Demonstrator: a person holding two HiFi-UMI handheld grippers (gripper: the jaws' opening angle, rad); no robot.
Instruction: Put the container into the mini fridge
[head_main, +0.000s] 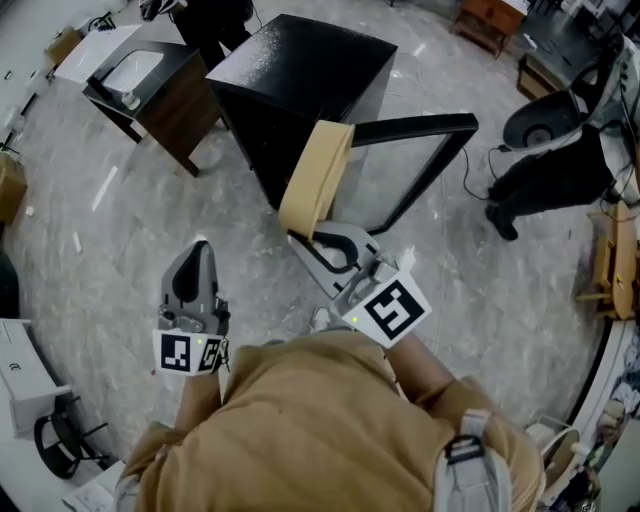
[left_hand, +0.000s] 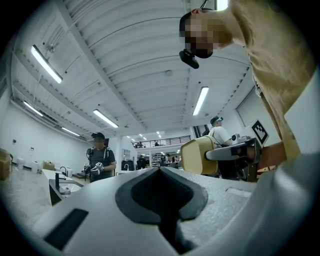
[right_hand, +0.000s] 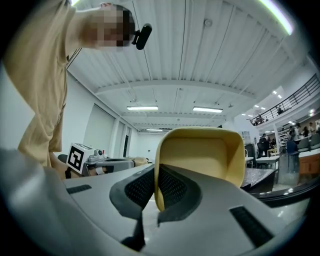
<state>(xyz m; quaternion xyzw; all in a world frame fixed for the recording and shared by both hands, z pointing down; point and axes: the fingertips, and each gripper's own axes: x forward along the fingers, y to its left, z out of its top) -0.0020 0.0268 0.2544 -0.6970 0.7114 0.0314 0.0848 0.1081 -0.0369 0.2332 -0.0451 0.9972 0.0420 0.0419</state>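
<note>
Carrying container (head_main: 315, 175), just before open fridge (head_main: 300, 70): right gripper (head_main: 318, 243) jaws clamped on its rim; left gripper (head_main: 197, 252) jaws together, empty. Next, likely: level insertion inside.

Big open lab/test hall, not a home. High ribbed ceiling (left_hand: 125, 55) w/ long strip lights (left_hand: 46, 64), mezzanine rail (left_hand: 163, 141) at far end, polished stone floor (head_main: 110, 230). Mock home bits stand loose on it: sink unit (head_main: 135, 80) nr floor's far-left edge, black fridge (head_main: 300, 70) mid-floor. Cables (head_main: 478, 170) & equipment along right edge. Another person (left_hand: 98, 159) stands by, holding devices.
</note>
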